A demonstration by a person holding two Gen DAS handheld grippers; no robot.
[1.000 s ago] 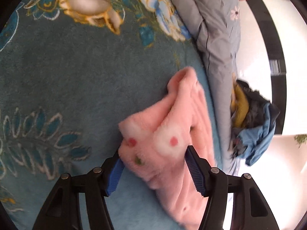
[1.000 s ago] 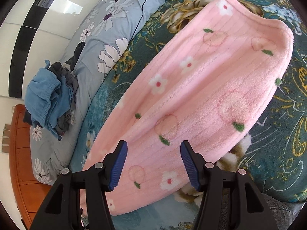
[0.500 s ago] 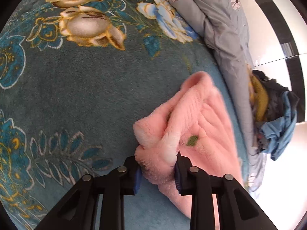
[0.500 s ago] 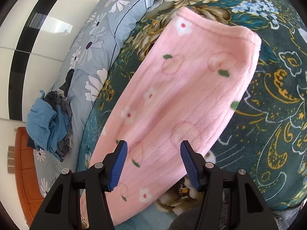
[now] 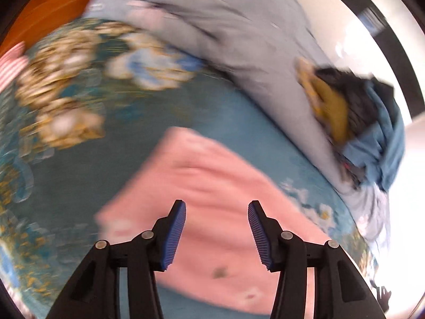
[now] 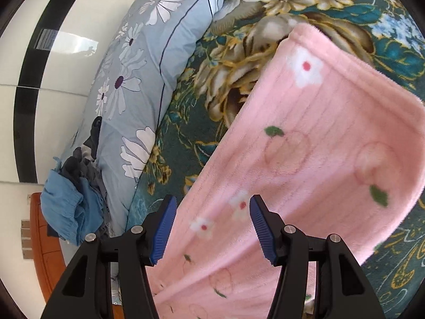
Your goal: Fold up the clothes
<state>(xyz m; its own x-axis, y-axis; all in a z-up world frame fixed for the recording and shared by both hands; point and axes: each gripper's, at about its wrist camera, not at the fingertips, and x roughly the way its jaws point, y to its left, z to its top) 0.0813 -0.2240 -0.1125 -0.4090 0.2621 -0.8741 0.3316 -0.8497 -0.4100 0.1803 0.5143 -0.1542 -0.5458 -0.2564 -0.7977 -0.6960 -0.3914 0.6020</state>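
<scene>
- Looking along the left gripper (image 5: 216, 232) first: jaws spread wide, nothing between the blue pads, and the whole view is smeared with motion blur.
- Pink fleece garment (image 5: 212, 194) lies right beneath those fingers, spread on the teal floral blanket (image 5: 74, 164), with one corner pointing away up the bed.
- Beyond it, the pale blue duvet (image 5: 239, 34) banks up like a ridge across the far side, and a heap of clothes (image 5: 364, 127), yellow, dark and blue, sits on its right-hand slope.
- Open blanket to the left of the garment; a striped pink-and-white item (image 5: 12, 63) peeks in at the far left edge, by the orange wood (image 5: 47, 5).
- Over to the right wrist view: right gripper (image 6: 212, 230) also gaping, holding nothing, poised over the garment (image 6: 305, 159).
- Here the garment runs diagonally, its rounded end up at the right, its left edge passing between the fingers.
- Daisy-print duvet (image 6: 148, 61) flanks the blanket (image 6: 265, 8) on the left, the clothes pile (image 6: 71, 207) near its lower end.
- Floral blanket shows free above and to the right of the pink fabric.
</scene>
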